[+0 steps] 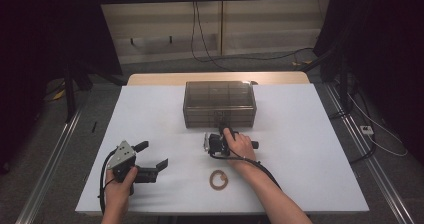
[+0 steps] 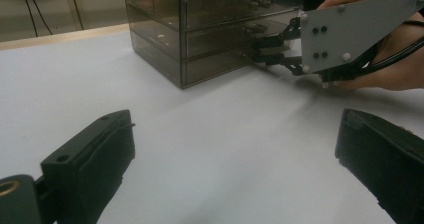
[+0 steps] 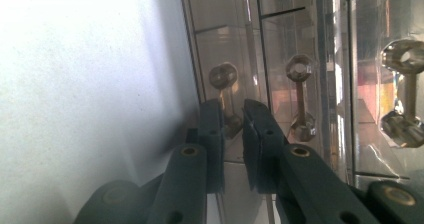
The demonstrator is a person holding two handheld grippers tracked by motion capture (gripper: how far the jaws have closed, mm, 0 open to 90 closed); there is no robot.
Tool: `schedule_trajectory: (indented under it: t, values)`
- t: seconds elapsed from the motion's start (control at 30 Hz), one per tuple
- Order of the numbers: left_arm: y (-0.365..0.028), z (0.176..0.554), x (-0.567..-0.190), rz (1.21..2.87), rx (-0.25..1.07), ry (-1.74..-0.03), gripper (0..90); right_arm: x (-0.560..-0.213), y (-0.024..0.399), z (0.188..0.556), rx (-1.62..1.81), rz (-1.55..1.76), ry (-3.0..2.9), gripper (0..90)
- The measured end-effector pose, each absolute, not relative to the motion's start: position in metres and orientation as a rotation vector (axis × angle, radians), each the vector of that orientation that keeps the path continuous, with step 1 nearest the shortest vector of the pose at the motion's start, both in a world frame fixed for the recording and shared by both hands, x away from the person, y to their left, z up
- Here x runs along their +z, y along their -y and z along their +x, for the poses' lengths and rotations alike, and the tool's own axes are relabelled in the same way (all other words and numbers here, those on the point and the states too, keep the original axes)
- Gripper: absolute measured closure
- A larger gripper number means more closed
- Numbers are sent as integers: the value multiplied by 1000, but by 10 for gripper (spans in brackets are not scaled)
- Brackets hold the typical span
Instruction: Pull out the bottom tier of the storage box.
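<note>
Smoky transparent plastic drawer chest [image 1: 220,103] at the table's far centre, its bottom drawer's clear bar handle [image 3: 227,100] nipped between the nearly closed jaws of the right gripper [image 3: 233,118], a hold suited to pulling the drawer out. Left gripper [image 1: 154,154], jaws wide apart and empty, rests aside on the white tabletop [image 1: 310,149]; a tan ring [image 1: 218,179] lies near the front edge.

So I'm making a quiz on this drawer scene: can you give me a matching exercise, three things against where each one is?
Things:
1. right gripper
2. left gripper
3. ring

Places:
A. flat on the white table, near its front edge, beside the right forearm
B. jaws wide apart over bare table, left of the drawer box
C. jaws closed on a handle of the lowest drawer

Pairs: 1-C, 2-B, 3-A
</note>
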State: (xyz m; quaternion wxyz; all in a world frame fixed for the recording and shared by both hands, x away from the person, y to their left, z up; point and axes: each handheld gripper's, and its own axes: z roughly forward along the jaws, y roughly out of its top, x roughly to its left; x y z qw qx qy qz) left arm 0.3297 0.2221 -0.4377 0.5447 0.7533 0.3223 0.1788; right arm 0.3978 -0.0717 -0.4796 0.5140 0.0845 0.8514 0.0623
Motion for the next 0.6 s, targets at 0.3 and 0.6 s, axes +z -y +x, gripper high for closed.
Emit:
schedule_trajectory:
  t: [0.3,0.6]
  values:
    - [-222,330,-438,1789,426,-763,27,-482,69,396,124,191,-2029,794]
    - [-222,330,-438,1793,425,-759,27,-481,70,395,116,191,-2023,796]
